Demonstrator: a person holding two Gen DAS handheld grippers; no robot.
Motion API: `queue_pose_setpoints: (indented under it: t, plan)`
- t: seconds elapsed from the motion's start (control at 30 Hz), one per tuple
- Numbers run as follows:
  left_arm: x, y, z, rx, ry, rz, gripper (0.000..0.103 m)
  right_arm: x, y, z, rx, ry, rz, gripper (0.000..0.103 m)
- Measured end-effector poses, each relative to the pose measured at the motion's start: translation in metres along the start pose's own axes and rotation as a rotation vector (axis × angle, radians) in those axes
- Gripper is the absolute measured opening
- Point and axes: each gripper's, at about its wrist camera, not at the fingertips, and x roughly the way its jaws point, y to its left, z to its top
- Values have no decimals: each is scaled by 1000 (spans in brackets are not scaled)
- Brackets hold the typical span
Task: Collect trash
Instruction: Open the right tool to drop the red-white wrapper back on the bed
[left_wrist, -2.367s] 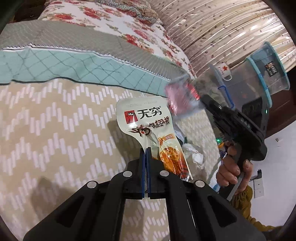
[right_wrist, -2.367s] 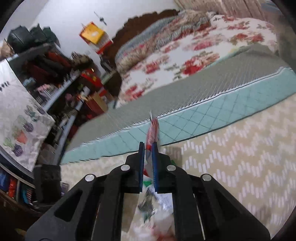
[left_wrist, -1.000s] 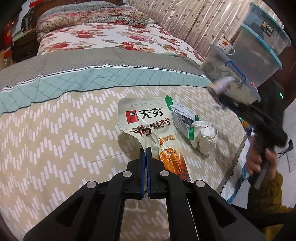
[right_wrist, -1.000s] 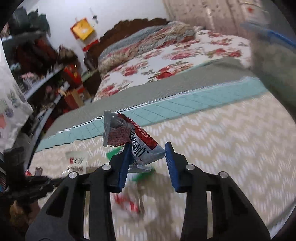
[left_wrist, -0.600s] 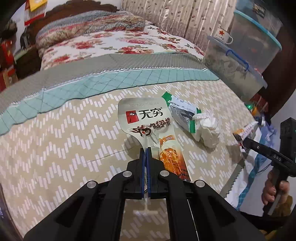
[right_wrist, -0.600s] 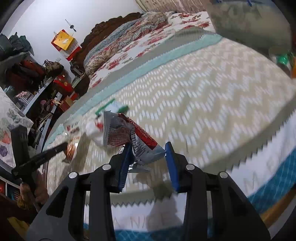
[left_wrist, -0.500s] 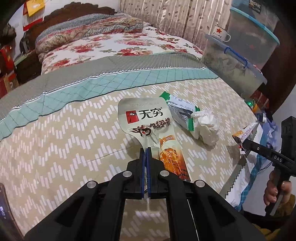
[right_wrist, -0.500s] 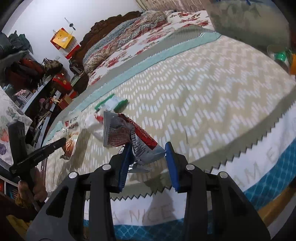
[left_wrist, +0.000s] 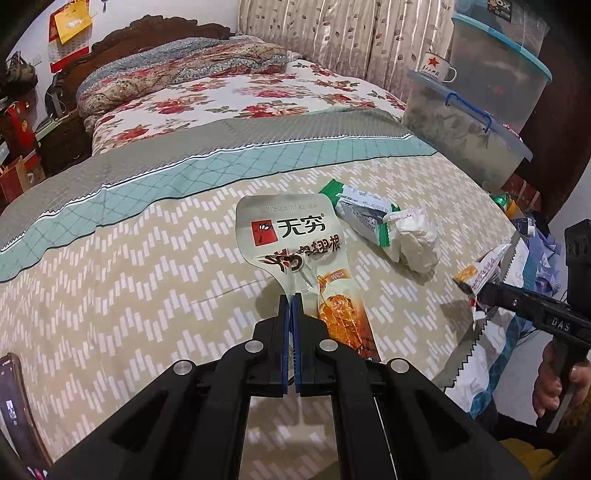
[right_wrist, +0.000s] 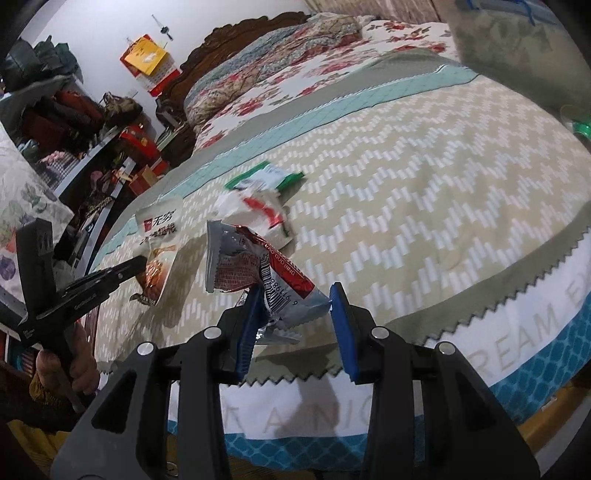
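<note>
The bedspread (left_wrist: 129, 295) was beige with white zigzag dashes, banded teal and grey at 12 o'clock. The snack pouch (left_wrist: 295, 240) was cream with a red logo square and orange picture. At 2 o'clock lay a green-edged white wrapper (left_wrist: 364, 212). The red-and-silver wrapper (right_wrist: 258, 269) bore a barcode.

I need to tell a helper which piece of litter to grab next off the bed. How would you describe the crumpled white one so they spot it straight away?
Look at the bed's beige zigzag cover, near its foot edge. Two pieces of litter lie together there: a flat green-edged wrapper and, touching its near end, the crumpled white wad. It is the only balled-up, plain white piece; the others are flat printed packets.
</note>
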Motion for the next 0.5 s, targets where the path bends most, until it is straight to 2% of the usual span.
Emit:
queue_pose_setpoints:
  t: [0.13,0.2,0.23,0.27,0.33,0.47,0.5]
  plan:
    - [0,2,-4,-2,5,-2,1,9,13,0,-24,17,5,42]
    - [-1,3,-9,-4,8,-1,1,12,19,-5,-31,22,3,46]
    - [-1,4,-11,-5,10,0,2,13,20,-6,-31,20,0,52]
    - [-1,4,-14,-6,10,2,1,13,22,-7,-29,13,-1,63]
    - [-2,7,-18,-11,13,12,2,12,25,-10,-29,1,5,70]
    - [-6,11,-21,-25,9,18,3,6,33,-11,-45,-30,11,71]
    - [-8,12,-21,-31,7,21,11,3,34,-11,-42,-42,12,72]
